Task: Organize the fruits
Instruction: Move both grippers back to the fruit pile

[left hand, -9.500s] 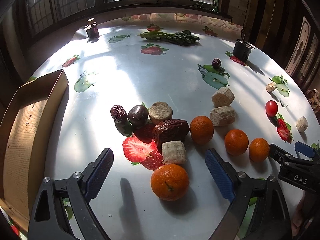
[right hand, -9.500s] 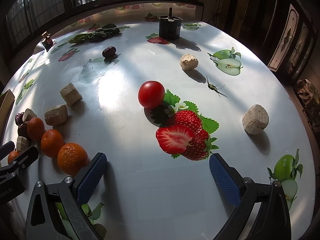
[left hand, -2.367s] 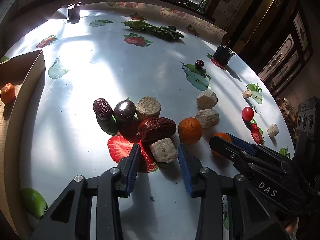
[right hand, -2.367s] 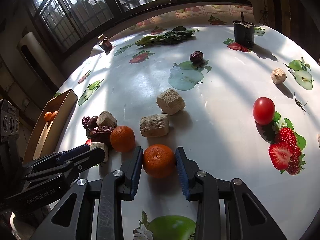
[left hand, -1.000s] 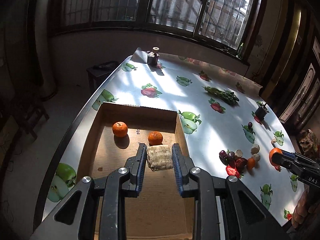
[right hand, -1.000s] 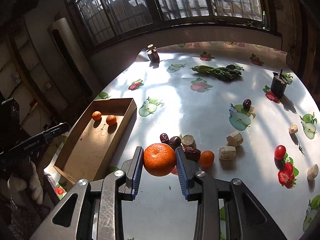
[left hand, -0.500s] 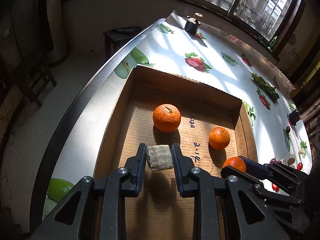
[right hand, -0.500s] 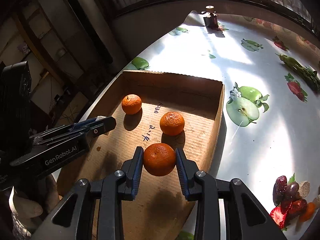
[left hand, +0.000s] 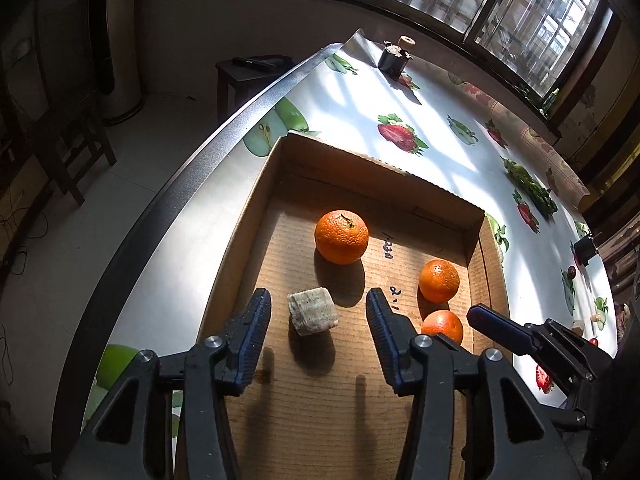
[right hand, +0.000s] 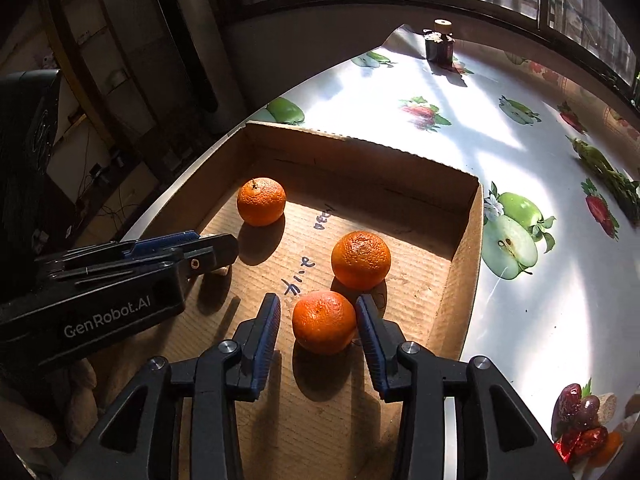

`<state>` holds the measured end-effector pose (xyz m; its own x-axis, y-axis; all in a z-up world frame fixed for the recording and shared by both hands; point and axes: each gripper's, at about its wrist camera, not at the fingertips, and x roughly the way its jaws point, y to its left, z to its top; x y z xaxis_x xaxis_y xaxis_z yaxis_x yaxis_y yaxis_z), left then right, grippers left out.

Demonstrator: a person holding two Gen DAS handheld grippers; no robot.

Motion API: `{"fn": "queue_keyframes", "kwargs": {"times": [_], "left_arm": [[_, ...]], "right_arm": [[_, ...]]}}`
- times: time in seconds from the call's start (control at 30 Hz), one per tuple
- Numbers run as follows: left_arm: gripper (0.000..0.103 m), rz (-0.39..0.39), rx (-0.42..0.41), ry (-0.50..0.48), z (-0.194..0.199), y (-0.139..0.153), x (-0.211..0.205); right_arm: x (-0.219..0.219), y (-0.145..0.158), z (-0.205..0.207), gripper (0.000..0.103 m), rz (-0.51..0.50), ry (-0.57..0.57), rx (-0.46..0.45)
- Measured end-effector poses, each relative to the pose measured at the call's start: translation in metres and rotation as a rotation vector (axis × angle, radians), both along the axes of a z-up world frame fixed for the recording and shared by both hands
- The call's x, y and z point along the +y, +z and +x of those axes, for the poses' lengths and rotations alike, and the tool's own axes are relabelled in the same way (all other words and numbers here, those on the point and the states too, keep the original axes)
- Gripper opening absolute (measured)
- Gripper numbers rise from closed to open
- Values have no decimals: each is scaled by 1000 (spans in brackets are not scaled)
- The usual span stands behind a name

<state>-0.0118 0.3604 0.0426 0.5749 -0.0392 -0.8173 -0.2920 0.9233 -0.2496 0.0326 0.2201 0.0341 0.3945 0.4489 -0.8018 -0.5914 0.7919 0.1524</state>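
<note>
Both the left gripper [left hand: 318, 332] and right gripper [right hand: 318, 330] point steeply downward, jaws just opened.

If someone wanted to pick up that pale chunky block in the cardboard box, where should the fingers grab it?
Grip the pale block across its two flatter opposite sides, coming down from above. It lies alone on the cardboard box floor, clear of the oranges, and bare floor shows on both sides between it and the left gripper, so its fingers could probably close straight on it.

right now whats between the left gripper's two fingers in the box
The pale fruit chunk lies on the cardboard box floor inside the left gripper, jaws just opened, touching neither pad. The left wrist view shows it.
</note>
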Motion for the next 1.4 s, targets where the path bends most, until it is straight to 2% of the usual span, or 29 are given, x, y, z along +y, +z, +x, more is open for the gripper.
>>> {"fn": "queue_keyframes", "kwargs": {"times": [0.13,0.23,0.3,0.37,0.5,0.73,0.9,1.07,1.4], "left_arm": [[49,45,-46,22,-28,26,-14],[52,85,-98,7,-56,51,-42],[59,96,-153,-34,-75,68,-67],[70,92,-206,-70,-93,81,-91],[78,47,-273,-128,-117,89,-136],[78,2,-199,-214,-106,65,-198],[78,3,-158,-241,-101,53,-220],[78,13,-137,-243,-93,45,-229],[78,23,-82,-240,-73,26,-234]], "right_arm": [[-24,26,-18,51,38,-4,-54],[-57,42,-36,53,79,-22,-70],[-84,50,-48,59,100,-45,-79],[-117,55,-59,60,115,-75,-88],[-194,61,-77,60,117,-177,-108],[-343,68,-93,60,106,-433,-134],[-413,59,-101,62,109,-566,-124],[-428,42,-87,62,143,-595,-61],[-350,1,-18,62,148,-497,43]]}}
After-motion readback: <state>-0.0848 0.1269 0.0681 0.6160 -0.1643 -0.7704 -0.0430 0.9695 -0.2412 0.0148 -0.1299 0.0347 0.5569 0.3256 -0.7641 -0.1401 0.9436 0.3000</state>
